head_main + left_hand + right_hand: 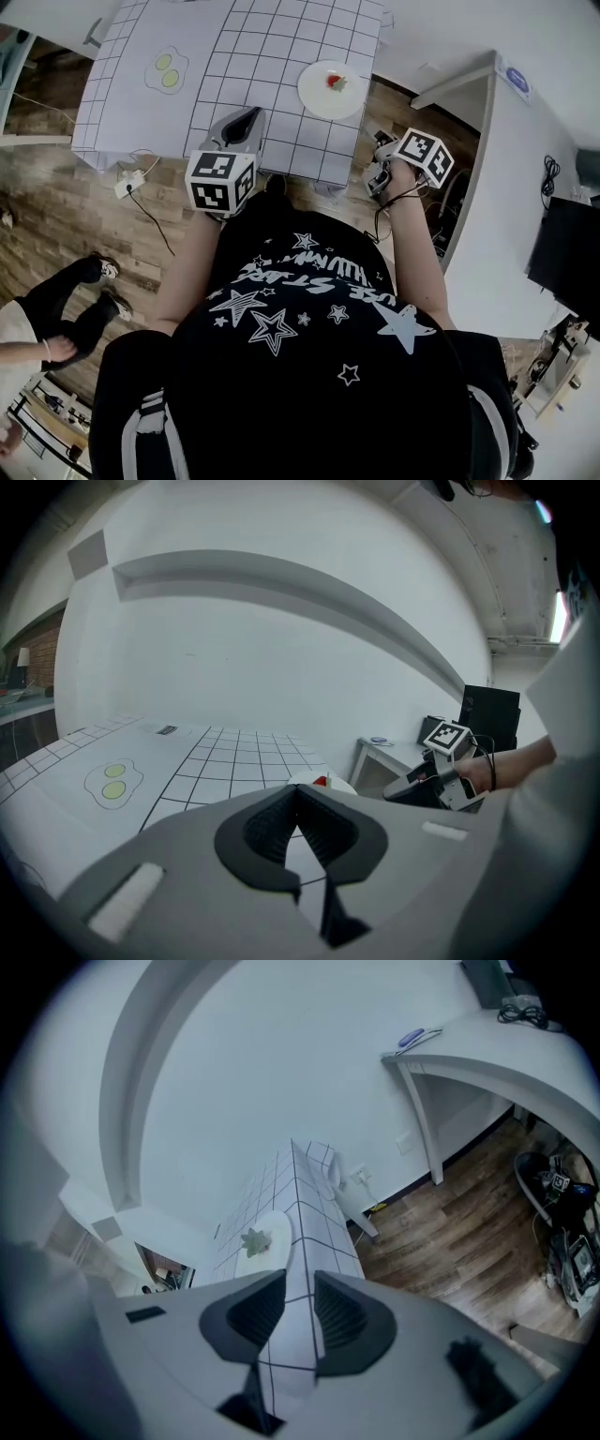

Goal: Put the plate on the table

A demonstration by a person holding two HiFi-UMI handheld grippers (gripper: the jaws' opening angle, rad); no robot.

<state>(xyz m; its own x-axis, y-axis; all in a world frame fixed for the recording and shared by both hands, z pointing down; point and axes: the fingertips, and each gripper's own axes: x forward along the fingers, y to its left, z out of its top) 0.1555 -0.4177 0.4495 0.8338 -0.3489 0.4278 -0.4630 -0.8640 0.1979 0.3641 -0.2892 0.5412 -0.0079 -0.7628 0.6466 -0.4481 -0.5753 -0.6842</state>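
Note:
A white plate [333, 89] with a small red-and-green piece of food on it rests on the grid-patterned tablecloth [272, 56], near the table's right front corner. The plate [323, 782] peeks over my jaws in the left gripper view; in the right gripper view the plate [267, 1235] lies just beyond the jaws. My left gripper [249, 116] hovers over the table's front edge, left of the plate, shut on nothing [298, 794]. My right gripper [378, 150] hangs off the table's right corner, below the plate, open and empty [300, 1290].
A fried-egg print [167, 73] marks the cloth at the left. A white desk [497, 103] stands to the right, a black monitor [562, 244] beyond it. A power strip with cable [131, 180] lies on the wooden floor; another person [56, 319] sits at lower left.

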